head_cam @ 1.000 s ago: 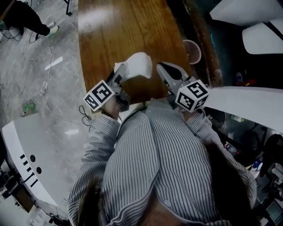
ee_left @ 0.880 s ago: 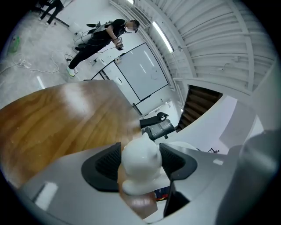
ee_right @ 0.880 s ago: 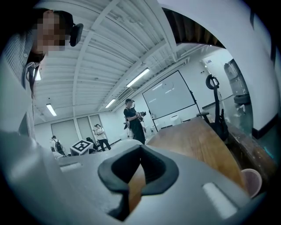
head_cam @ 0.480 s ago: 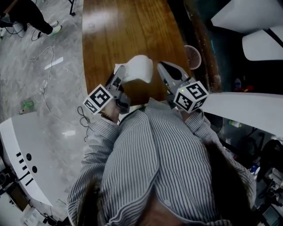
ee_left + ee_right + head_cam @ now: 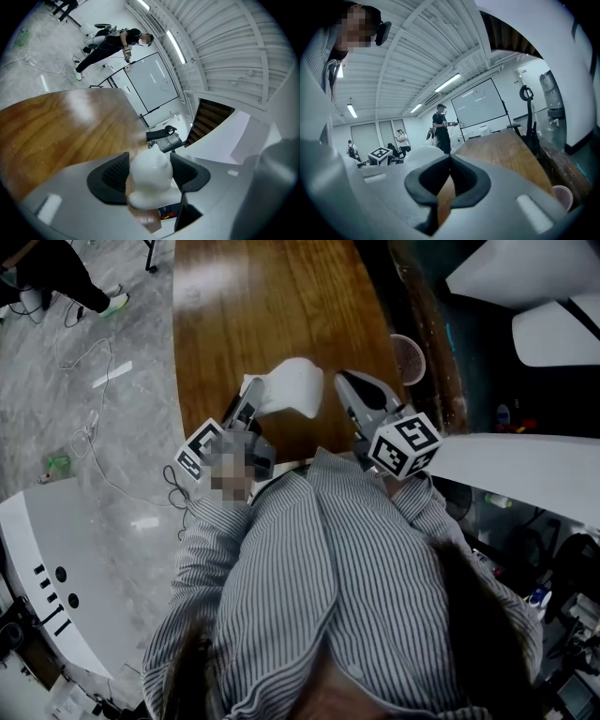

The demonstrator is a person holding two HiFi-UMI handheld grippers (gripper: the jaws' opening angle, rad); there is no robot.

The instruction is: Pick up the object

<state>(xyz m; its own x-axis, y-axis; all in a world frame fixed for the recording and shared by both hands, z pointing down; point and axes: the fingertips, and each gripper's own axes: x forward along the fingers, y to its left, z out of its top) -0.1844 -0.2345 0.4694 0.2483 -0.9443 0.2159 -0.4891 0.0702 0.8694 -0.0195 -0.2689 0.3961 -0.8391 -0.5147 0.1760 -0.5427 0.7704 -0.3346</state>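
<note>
A glossy white figurine with small ear-like bumps (image 5: 292,385) hangs just above the brown wooden table (image 5: 262,306). My left gripper (image 5: 258,395) is shut on it. In the left gripper view the figurine (image 5: 150,176) fills the gap between both dark pads (image 5: 112,176). My right gripper (image 5: 349,390) hovers a little to the figurine's right, shut and empty. In the right gripper view its jaw tips (image 5: 450,161) meet with nothing between them, and the figurine (image 5: 419,152) shows as a white dome to the left.
A pink cup (image 5: 408,348) stands at the table's right edge, also low right in the right gripper view as the cup (image 5: 562,194). Cables lie on the grey floor (image 5: 94,427) to the left. A person in black (image 5: 110,40) stands beyond the table's far end.
</note>
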